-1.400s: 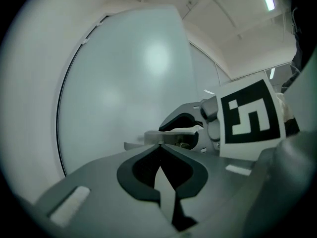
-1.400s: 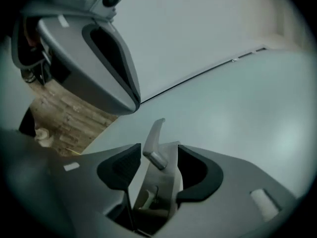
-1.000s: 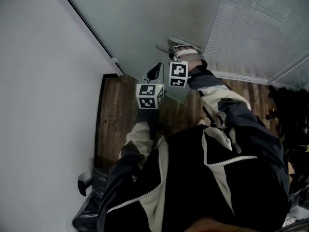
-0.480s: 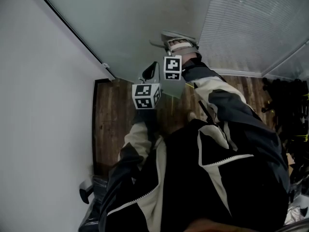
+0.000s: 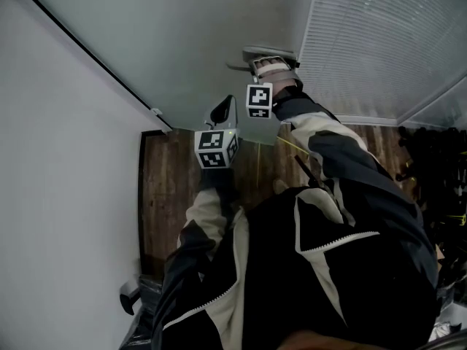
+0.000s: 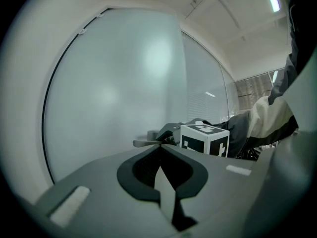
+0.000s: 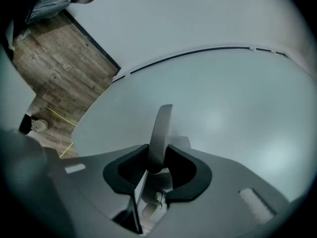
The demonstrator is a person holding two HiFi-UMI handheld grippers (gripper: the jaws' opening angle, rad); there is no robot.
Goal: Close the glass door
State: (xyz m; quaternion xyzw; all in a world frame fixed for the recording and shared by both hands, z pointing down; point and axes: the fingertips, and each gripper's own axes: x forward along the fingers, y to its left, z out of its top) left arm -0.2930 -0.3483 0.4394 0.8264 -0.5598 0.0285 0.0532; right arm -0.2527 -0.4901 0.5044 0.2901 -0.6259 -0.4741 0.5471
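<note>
Right gripper [image 7: 158, 158] clamped on the lever handle [image 7: 161, 125] of the glass door [image 5: 197, 42]; closing looks close to done, not confirmed.
Its jaws press on both sides of the flat metal lever, while the left gripper [image 6: 159, 150] hangs just beside it with its jaws together and nothing in them. The door stands straight ahead of the person, filling the upper middle of the head view, with a dark strip [image 5: 87, 49] running between the pane and the white wall [image 5: 58, 159] at the left. Whether the door sits fully in its frame cannot be told, so the last push and letting go of the handle probably remain. The pane is frosted, pale grey-green and smooth, with nothing visible through it.
</note>
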